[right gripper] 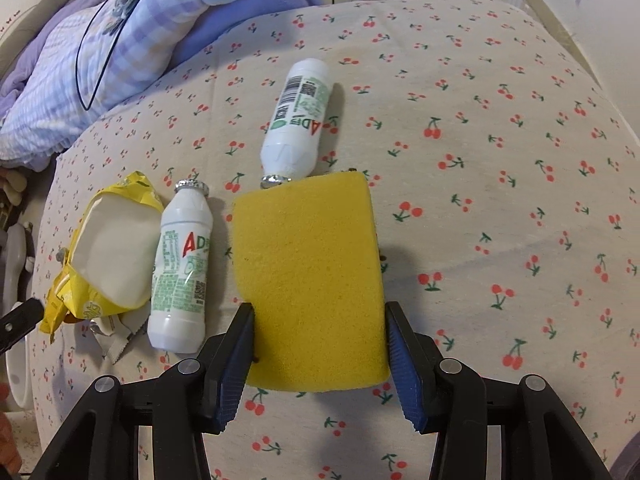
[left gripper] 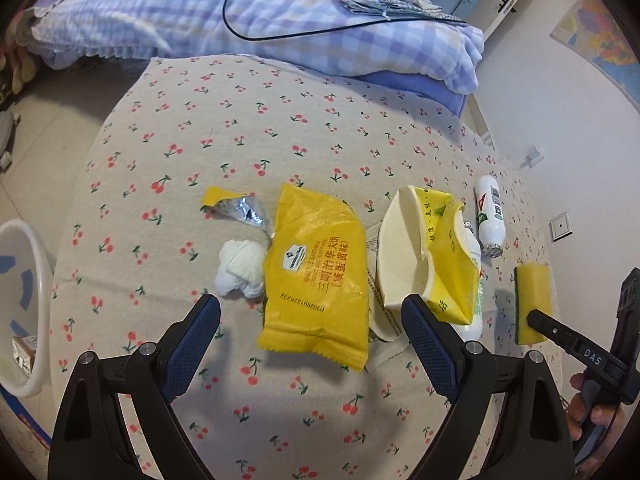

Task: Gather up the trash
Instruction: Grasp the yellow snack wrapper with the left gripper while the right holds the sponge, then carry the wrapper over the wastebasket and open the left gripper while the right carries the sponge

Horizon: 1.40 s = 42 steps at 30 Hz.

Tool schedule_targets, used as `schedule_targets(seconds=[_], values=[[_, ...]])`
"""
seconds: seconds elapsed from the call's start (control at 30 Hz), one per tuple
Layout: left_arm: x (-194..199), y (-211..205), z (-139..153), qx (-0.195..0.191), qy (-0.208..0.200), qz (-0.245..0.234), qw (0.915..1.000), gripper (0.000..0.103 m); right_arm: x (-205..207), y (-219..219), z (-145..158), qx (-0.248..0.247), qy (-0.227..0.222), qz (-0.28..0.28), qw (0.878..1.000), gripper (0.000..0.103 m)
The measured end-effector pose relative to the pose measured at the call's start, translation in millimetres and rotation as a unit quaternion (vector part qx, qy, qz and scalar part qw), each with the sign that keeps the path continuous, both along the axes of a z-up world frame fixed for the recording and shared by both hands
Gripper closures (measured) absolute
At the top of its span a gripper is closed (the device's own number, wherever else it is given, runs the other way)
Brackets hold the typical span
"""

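Nearest in the right wrist view, the right gripper (right gripper: 320,360) is seen clamped on a yellow sponge (right gripper: 308,280), both pads pressed into its sides. Just beyond it lie two small white bottles (right gripper: 182,268), one partly hidden behind the sponge. In the left wrist view, the left gripper (left gripper: 310,340) is held wide apart and empty above a yellow wrapper (left gripper: 316,272). Beside the wrapper are a crushed paper cup (left gripper: 420,256), a white tissue wad (left gripper: 240,276) and a foil scrap (left gripper: 240,212), all on the cherry-print sheet (left gripper: 280,120). A white bin (left gripper: 24,280) is cut off at the left edge.

The soft sponge could be squeezed out of the grip and dropped. The flat wrapper could slip, or the sheet be pinched with it. What lies under the cup is hard to make out.
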<state>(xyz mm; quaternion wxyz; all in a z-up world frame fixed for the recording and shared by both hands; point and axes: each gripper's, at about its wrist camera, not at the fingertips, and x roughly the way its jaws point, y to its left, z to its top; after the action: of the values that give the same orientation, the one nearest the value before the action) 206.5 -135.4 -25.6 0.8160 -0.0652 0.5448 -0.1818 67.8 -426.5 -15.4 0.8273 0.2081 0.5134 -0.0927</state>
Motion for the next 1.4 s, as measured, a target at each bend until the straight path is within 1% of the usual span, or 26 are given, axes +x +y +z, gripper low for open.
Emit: schedule_targets(seconds=[0.03, 0.17, 0.23, 0.3, 0.43, 0.63, 0.93, 1.17, 1.4], values=[[2, -2, -2, 0.001, 0.0, -0.001, 1.0, 0.011, 0, -1, 0, 0.0, 0.0, -0.001, 1.0, 0.048], [7, -8, -12, 0.007, 0.004, -0.002, 1.0, 0.019, 0, -4, -1, 0.004, 0.0, -0.003, 1.0, 0.048], [9, -10, -16, 0.007, 0.006, -0.002, 1.0, 0.026, 0, -5, -1, 0.005, 0.0, -0.002, 1.0, 0.048], [10, -11, -19, 0.007, 0.011, 0.0, 0.9999, 0.039, 0, -5, -1, 0.005, 0.0, -0.001, 1.0, 0.048], [7, -10, -16, -0.004, 0.011, 0.0, 0.9999, 0.047, -1, -2, 3, 0.005, -0.004, 0.0, 1.0, 0.048], [2, -4, -7, -0.022, 0.005, 0.0, 0.9997, 0.048, -1, 2, 11, 0.004, -0.015, 0.002, 1.0, 0.048], [-11, 23, 10, -0.036, -0.014, 0.008, 0.9992, 0.049, 3, 23, 28, 0.014, -0.037, 0.014, 0.999, 0.048], [-18, 60, 16, -0.034, -0.025, 0.028, 0.9987, 0.049, 14, 60, 39, 0.02, -0.052, 0.046, 0.997, 0.048], [-23, 100, 21, -0.03, -0.034, 0.053, 0.9976, 0.049, 29, 100, 42, 0.023, -0.056, 0.079, 0.995, 0.048]])
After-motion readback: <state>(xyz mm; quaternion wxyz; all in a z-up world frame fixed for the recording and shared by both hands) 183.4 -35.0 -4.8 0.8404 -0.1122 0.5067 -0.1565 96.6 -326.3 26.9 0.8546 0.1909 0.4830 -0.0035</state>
